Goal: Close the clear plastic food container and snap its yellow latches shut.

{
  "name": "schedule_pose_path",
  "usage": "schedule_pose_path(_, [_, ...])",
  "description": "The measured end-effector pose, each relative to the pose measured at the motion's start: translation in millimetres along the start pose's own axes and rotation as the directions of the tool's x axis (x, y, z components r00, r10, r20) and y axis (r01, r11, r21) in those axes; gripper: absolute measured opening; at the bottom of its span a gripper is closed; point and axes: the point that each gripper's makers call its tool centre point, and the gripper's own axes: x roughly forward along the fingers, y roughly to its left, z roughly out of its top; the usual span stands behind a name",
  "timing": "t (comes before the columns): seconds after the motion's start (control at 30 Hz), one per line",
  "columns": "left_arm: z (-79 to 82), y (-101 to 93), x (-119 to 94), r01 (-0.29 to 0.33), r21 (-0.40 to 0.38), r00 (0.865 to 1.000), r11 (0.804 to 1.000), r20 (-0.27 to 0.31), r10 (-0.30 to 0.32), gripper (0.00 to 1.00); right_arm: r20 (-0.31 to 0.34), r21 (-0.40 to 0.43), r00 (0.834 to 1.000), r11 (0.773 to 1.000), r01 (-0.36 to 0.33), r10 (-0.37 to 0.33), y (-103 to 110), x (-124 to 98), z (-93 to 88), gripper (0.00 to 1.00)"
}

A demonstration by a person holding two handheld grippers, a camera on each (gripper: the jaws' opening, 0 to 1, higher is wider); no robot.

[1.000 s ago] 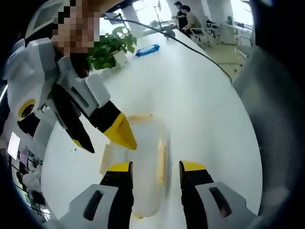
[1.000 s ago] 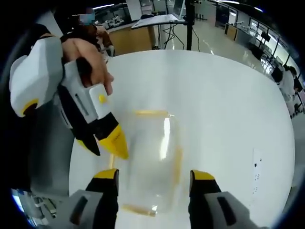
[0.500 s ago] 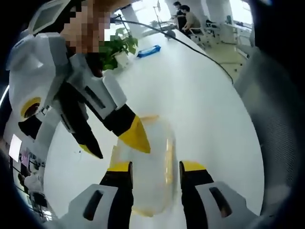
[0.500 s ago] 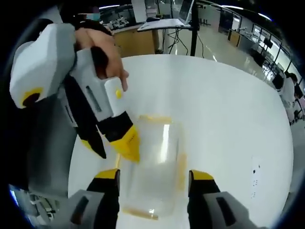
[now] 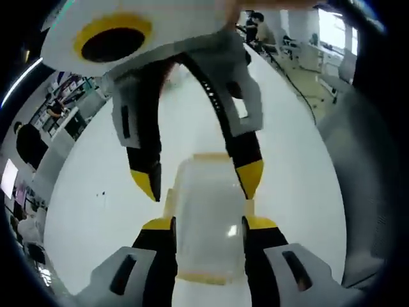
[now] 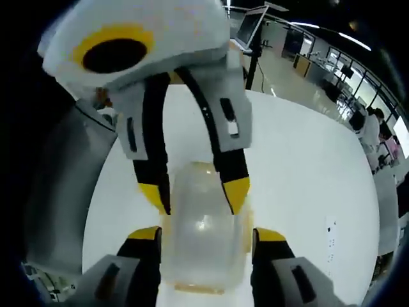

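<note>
We see the clear plastic food container (image 5: 208, 220) resting on the white table (image 5: 96, 211), lying between the two grippers, which face each other across it. In the left gripper view, the left gripper (image 5: 208, 224) has its jaws spread apart, one along each long side of the container, next to the yellow latches (image 5: 170, 203); we cannot tell whether they touch. The right gripper (image 5: 201, 182) descends from above, jaws apart, its yellow tips straddling the container's far end.

In the right gripper view, the right gripper (image 6: 206, 233) likewise stands open astride the container (image 6: 203, 240), and the left gripper (image 6: 195, 192) enters from above with its tips at the far end. Bare table surface (image 6: 307, 192) extends on both sides of the container. The table edge (image 5: 313, 118) runs along the right of the left gripper view.
</note>
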Motion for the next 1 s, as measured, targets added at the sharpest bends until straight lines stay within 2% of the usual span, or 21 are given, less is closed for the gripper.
schedule_pose_path(0.13, [-4.5,7.3,1.2,-0.003,0.009,1.000,1.000,-0.013,0.003,0.39,0.006,0.022,1.000,1.000,0.019,-0.019,-3.3,0.0,-2.5,0.56])
schedule_pose_path(0.33, [-7.2,13.6,1.6,-0.022,-0.023,1.000,1.000,-0.020,0.021,0.41,0.020,0.054,0.998,0.997,0.050,-0.051,-9.4,-0.7,-4.8,0.56])
schedule_pose_path(0.53, [-9.5,21.2,-0.4,-0.067,-0.080,0.997,0.995,-0.032,0.065,0.40,0.050,0.104,0.994,0.990,0.094,-0.099,-14.5,0.6,-6.7,0.57])
schedule_pose_path(0.6, [-10.6,22.8,-2.1,-0.087,-0.096,0.996,0.992,-0.041,0.083,0.41,0.039,0.116,0.994,0.988,0.099,-0.104,-10.9,1.9,-8.0,0.57])
schedule_pose_path(0.73, [-13.1,30.3,-7.3,-0.161,-0.120,0.987,0.980,-0.046,0.157,0.40,0.029,0.106,0.991,0.986,0.126,-0.129,-6.2,2.6,-7.3,0.57])
schedule_pose_path(0.83, [-21.6,32.1,-9.6,-0.211,-0.128,0.975,0.969,-0.104,0.198,0.43,0.045,0.131,0.986,0.980,0.151,-0.158,-6.2,2.7,-6.7,0.57])
schedule_pose_path(0.93, [-17.4,31.2,-9.2,-0.229,-0.182,0.973,0.956,-0.072,0.219,0.44,0.057,0.138,0.978,0.972,0.190,-0.199,-7.5,1.8,-6.9,0.57])
schedule_pose_path(1.0, [-19.3,31.3,-9.4,-0.247,-0.212,0.969,0.946,-0.079,0.235,0.46,0.068,0.166,0.971,0.962,0.217,-0.231,-8.8,0.2,-6.5,0.57])
